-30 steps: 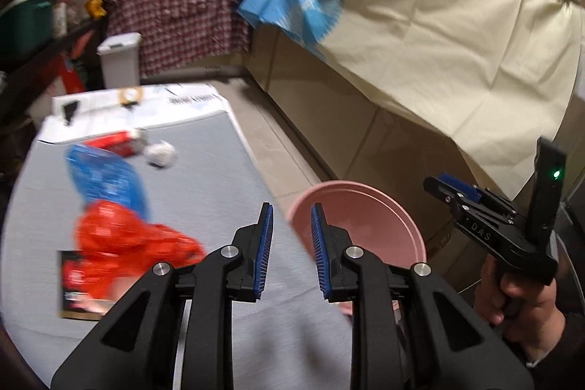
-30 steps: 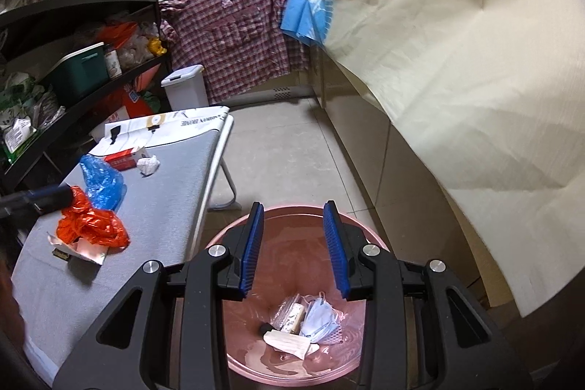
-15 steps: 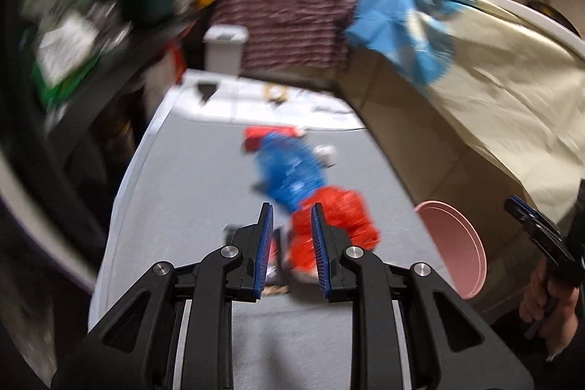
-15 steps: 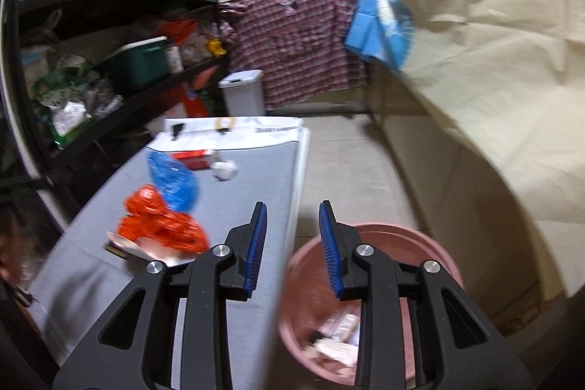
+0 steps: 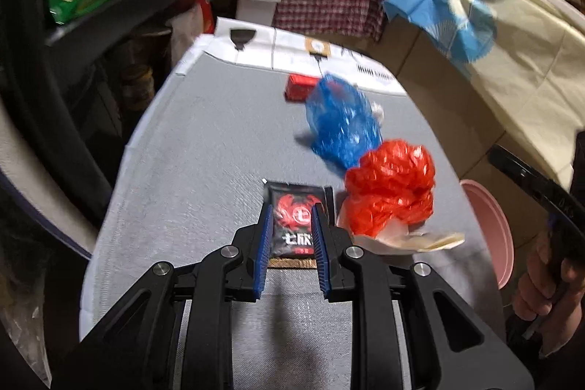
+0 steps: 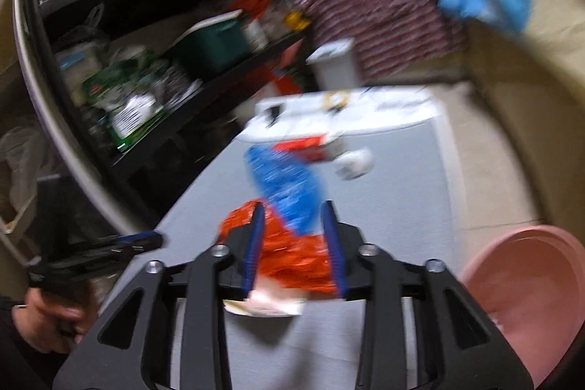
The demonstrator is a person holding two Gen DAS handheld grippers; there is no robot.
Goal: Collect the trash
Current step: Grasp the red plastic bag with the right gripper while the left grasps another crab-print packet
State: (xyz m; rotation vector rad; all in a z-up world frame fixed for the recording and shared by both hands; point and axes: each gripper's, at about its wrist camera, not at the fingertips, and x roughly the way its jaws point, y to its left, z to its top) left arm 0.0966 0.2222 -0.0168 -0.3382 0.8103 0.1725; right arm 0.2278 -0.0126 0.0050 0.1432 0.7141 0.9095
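I am working over the grey table (image 5: 190, 178), with the pink basin (image 6: 526, 284) at its right edge. My right gripper (image 6: 294, 240) is opening above the red plastic bag (image 5: 391, 189); my left gripper (image 5: 291, 236), slightly parted and holding nothing, is hovering above the black sachet (image 5: 292, 207).

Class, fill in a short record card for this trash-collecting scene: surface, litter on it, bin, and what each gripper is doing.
surface: grey table
litter: black packet, red bag, blue bag, red box
bin: pink basin, beside the table
left gripper: empty, over the black packet
right gripper: empty, jaws opening, facing the red bag
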